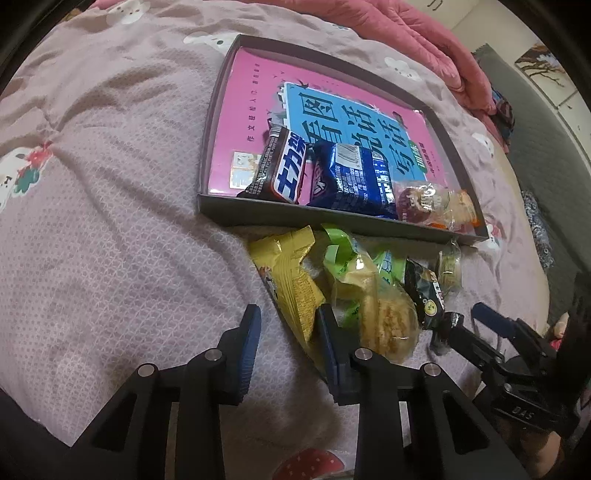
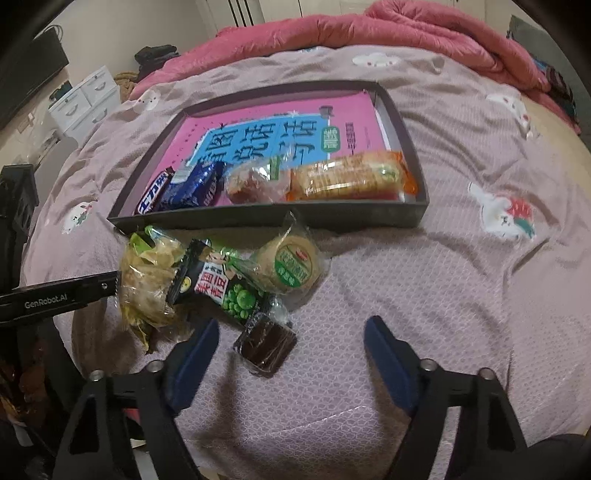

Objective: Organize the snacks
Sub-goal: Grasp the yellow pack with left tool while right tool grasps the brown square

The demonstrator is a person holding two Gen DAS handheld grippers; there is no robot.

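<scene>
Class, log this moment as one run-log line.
left tongs: around yellow packet, grip unclear | right tongs: open over brown snack | tray: four snacks in

Home bedroom. Bed spread with mauve quilted cover printed with cartoon rabbits [image 2: 424,280], directly beneath and ahead of the claw. Bunched pink padded duvet [image 2: 369,33] heaped at far edge. White plastic drawer unit [image 2: 86,101] far left against cream wall. Framed picture [image 1: 543,70] far right, above grey headboard.
</scene>
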